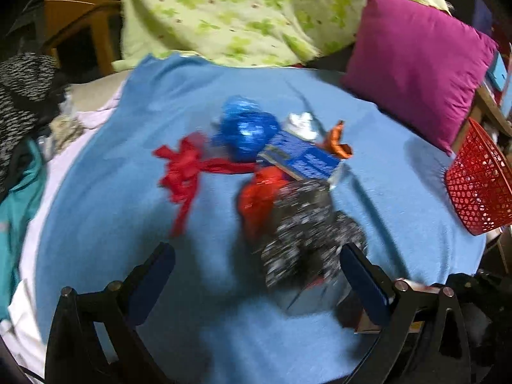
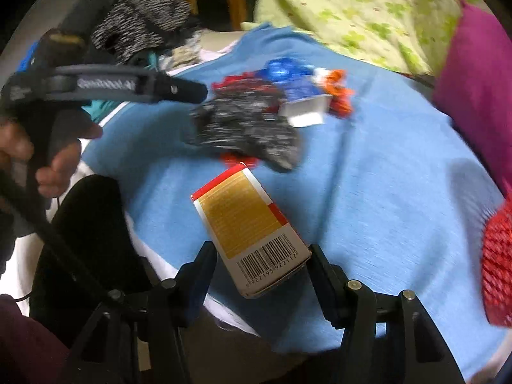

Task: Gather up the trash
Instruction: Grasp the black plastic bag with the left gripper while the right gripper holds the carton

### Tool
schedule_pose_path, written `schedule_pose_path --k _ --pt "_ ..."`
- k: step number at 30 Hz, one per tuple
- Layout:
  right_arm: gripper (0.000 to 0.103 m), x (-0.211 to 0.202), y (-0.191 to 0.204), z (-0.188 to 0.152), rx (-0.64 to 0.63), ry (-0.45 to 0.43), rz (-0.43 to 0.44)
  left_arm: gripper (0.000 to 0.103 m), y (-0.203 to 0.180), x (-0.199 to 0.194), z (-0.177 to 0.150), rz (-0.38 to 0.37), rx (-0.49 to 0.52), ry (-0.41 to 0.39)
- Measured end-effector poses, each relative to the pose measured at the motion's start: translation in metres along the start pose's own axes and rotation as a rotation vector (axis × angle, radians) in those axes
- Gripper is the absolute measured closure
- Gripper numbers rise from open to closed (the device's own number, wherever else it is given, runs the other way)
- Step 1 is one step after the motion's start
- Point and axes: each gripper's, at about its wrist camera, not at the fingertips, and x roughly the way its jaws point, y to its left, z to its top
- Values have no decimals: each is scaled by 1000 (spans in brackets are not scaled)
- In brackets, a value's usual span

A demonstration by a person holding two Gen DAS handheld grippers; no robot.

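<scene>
A pile of trash lies on a blue blanket (image 1: 105, 192): a crumpled blue foil wrapper (image 1: 246, 131), a blue carton (image 1: 300, 158), red ribbon (image 1: 185, 166), a red wrapper (image 1: 259, 195), orange scraps (image 1: 336, 140) and a black-and-white speckled cloth (image 1: 307, 227). My left gripper (image 1: 256, 278) is open and empty, just in front of the speckled cloth. My right gripper (image 2: 259, 275) is shut on a gold, red and white carton (image 2: 249, 230) with a barcode, held above the blanket. The left gripper also shows in the right wrist view (image 2: 192, 91), beside the pile (image 2: 256, 108).
A red mesh basket (image 1: 476, 182) stands at the blanket's right edge; it also shows in the right wrist view (image 2: 499, 256). A magenta pillow (image 1: 416, 64) and a green flowered quilt (image 1: 224, 9) lie behind. Clothes (image 1: 25, 96) are heaped at left.
</scene>
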Motion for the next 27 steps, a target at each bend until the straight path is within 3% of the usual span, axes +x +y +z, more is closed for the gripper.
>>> schedule_pose_path --k 3,5,9,14,27 --pt "42 -15 -21 -1 62 -27 -49 26 -11 15 5 -62 17 33" --pt "42 -23 -37 1 106 -52 -80 50 -17 23 6 -103 28 58" --pt "42 -41 -64 6 221 -114 -101 64 -26 28 3 -150 40 73" --pt "42 -58 -74 9 286 -174 -106 98 -29 10 5 -183 39 29" --pt "42 -102 -75 12 355 -322 -106 101 -58 -42 26 -183 133 -108"
